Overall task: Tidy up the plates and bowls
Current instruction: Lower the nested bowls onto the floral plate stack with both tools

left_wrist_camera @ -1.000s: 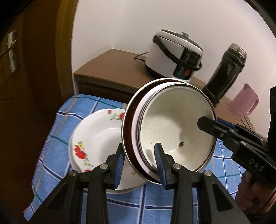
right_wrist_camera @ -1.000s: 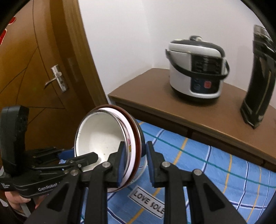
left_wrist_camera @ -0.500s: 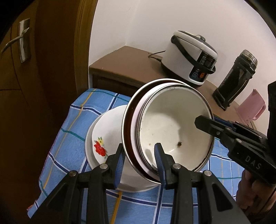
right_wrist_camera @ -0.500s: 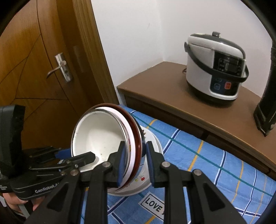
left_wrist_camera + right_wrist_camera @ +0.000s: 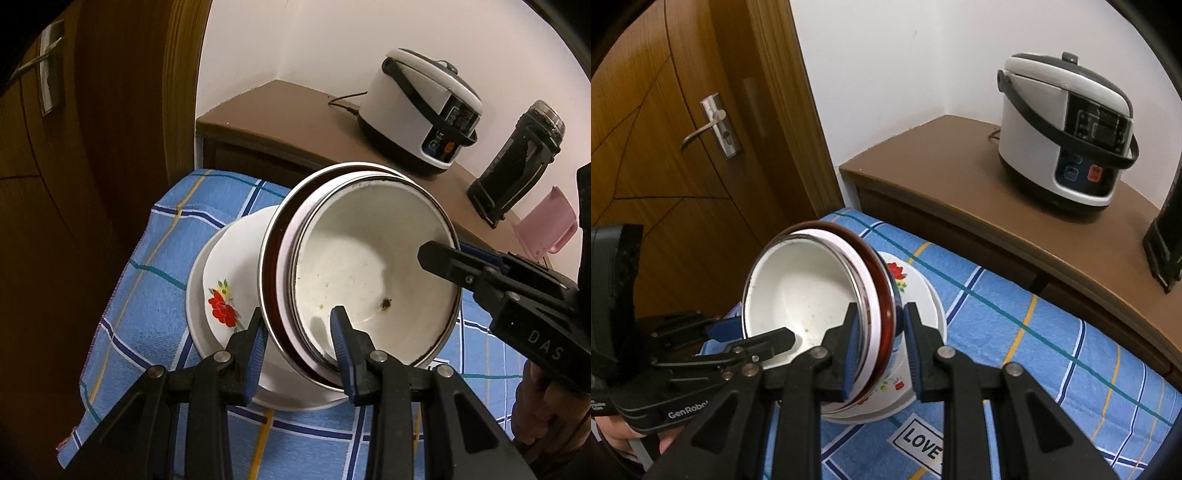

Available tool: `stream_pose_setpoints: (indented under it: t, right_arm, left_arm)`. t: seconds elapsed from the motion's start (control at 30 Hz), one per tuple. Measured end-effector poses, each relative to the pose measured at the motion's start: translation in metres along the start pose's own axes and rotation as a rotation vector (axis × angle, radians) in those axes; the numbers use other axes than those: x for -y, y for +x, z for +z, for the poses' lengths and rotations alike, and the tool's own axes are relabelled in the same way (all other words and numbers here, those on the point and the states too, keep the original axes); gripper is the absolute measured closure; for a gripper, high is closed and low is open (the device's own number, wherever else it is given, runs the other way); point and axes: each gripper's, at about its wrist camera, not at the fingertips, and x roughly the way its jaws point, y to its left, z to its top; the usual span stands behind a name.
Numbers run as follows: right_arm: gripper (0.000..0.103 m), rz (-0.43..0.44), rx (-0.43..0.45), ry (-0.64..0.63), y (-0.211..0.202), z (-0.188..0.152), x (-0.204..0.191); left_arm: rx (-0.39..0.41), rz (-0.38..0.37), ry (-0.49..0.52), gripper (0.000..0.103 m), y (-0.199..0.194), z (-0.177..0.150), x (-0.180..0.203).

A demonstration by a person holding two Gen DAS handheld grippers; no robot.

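Note:
A nested stack of bowls (image 5: 369,280), white enamel inside with a dark red and steel outer bowl, is held tilted in the air. My left gripper (image 5: 297,332) is shut on its near rim. My right gripper (image 5: 879,332) is shut on the opposite rim of the bowl stack (image 5: 812,291). Just below the stack sits a white flowered bowl (image 5: 229,280) on white plates on the blue checked cloth (image 5: 147,295). The flowered bowl (image 5: 916,291) shows behind the stack in the right wrist view, partly hidden.
A brown cabinet (image 5: 960,177) behind the table carries a white rice cooker (image 5: 1067,136), a black thermos (image 5: 517,162) and a pink cup (image 5: 550,229). A wooden door (image 5: 665,147) with a metal handle stands to the left.
Both grippers have carried the bowl stack left and back, over the flowered bowl and plates, which are now largely covered by it. Both grips are unchanged.

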Motion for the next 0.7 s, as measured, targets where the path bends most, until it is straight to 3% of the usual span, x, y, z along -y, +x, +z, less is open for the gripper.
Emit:
stream_pose_setpoints:
  t: [0.7]
  right_arm:
    - [0.08,-0.012,-0.04,0.011,0.027,-0.001,0.003]
  left_arm:
    - [-0.071,0.029,0.025,0.066,0.022,0.003,-0.001]
